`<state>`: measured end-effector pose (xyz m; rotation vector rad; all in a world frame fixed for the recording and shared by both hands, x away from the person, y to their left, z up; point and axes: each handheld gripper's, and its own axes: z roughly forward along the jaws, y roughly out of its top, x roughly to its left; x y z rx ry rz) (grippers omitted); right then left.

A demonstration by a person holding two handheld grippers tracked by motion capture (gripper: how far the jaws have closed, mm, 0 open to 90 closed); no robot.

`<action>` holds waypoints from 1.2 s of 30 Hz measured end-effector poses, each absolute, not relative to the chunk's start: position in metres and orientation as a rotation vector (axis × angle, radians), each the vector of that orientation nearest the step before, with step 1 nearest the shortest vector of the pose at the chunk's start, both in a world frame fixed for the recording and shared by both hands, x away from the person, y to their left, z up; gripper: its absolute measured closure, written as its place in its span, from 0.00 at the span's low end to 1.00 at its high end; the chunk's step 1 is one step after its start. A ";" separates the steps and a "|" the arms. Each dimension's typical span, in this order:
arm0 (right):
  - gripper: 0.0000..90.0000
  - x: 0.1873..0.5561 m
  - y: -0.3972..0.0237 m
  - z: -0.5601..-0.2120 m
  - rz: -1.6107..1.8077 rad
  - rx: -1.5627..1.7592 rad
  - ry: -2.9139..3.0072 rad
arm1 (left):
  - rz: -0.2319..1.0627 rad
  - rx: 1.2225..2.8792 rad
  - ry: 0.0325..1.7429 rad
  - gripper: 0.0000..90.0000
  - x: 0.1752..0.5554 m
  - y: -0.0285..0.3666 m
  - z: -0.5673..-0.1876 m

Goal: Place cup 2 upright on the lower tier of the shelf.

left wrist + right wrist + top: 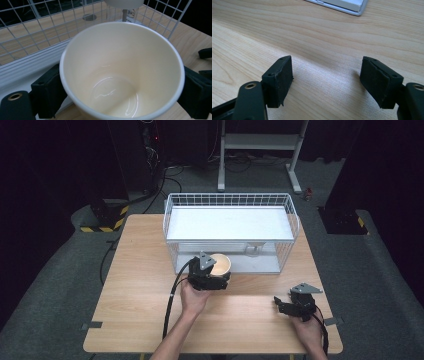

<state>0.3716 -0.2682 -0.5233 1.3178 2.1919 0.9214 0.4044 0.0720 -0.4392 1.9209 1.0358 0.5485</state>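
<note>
An empty cream paper cup [220, 263] stands upright at the open front of the white wire rack [292, 215]. My left gripper [217, 275] is shut on the cup [120, 75], one black pad on each side of its wall. The left pad [47, 93] and the right pad [197, 93] press just under the rim. My right gripper [279, 306] rests low over the wooden table [140, 285] at the front right. It [327, 80] is open, with bare wood between its pads.
The rack has a white upper shelf [227, 222] and a lower white base [344, 4]. A clear stemmed object [123, 10] stands inside the lower level, behind the cup. A metal stand [260, 142] and cables are on the floor beyond the table.
</note>
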 end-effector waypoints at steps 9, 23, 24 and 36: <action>0.29 0.372 -0.268 -0.523 0.922 1.318 2.192 | 0.586 1.906 1.086 0.11 0.419 0.073 -0.450; 0.29 0.371 -0.268 -0.523 0.925 1.312 2.194 | 0.618 1.869 1.151 0.11 0.439 0.076 -0.470; 0.29 0.371 -0.267 -0.523 0.925 1.315 2.194 | 0.614 1.858 1.154 0.11 0.440 0.076 -0.471; 0.29 0.372 -0.268 -0.523 0.926 1.303 2.199 | 0.658 1.856 1.163 0.11 0.446 0.075 -0.474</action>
